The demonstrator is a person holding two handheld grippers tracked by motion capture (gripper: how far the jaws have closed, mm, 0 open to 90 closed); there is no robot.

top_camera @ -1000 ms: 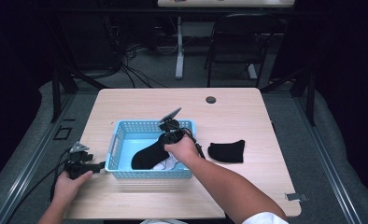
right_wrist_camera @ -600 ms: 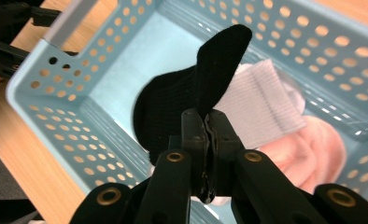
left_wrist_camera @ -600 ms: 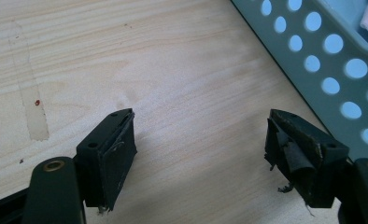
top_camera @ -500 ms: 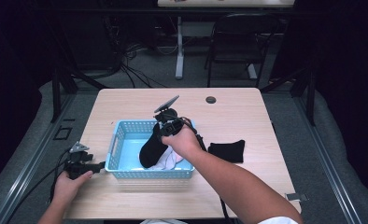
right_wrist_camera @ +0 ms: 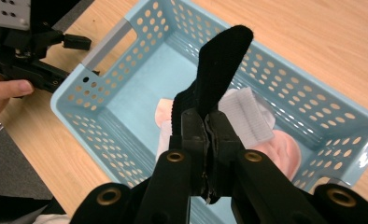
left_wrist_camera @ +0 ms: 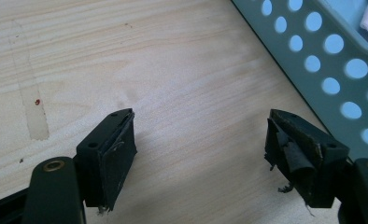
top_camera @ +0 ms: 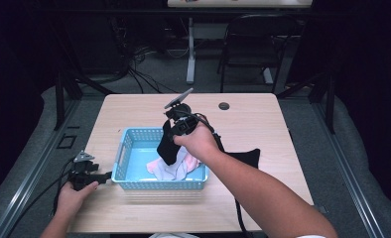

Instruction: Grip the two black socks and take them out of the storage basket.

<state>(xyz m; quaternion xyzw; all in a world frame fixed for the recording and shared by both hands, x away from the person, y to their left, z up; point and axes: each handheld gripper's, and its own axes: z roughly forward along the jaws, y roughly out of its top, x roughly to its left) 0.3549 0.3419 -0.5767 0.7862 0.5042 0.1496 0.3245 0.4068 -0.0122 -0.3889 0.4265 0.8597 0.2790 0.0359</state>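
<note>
High view: my right gripper point(top_camera: 172, 130) is up over the basket point(top_camera: 120, 156), with a black sock point(top_camera: 166, 146) hanging from it.
Right jaws: pressed together on the sock's upper end; in the right gripper view the sock point(right_wrist_camera: 215, 74) runs up from the pinch toward 12 o'clock.
Sock's place: lifted, its lower end dangling just above the pale cloths; whether it touches them I cannot tell.
Basket: blue, perforated, near the middle of the table point(top_camera: 263, 124), at 6 o'clock of the dark round disc point(top_camera: 224, 106) set in the tabletop.
Basket contents: a pink cloth point(right_wrist_camera: 285, 151) and a white ribbed piece point(right_wrist_camera: 250, 114) lying at the 4 o'clock end of the basket point(right_wrist_camera: 86, 126) in the right gripper view.
2nd sock point(top_camera: 245, 157): black, flat on the table at 3 o'clock of the basket, partly behind my right forearm.
Left gripper point(top_camera: 103, 174): resting low on the table at 9 o'clock of the basket, tips just beside its corner.
Left jaws: spread wide apart in the left gripper view, with bare wood point(left_wrist_camera: 182, 93) between them and the basket wall point(left_wrist_camera: 341, 74) at 2 o'clock.
Left hand point(top_camera: 70, 197): wrapped round the gripper body near the table's 7 o'clock edge.
</note>
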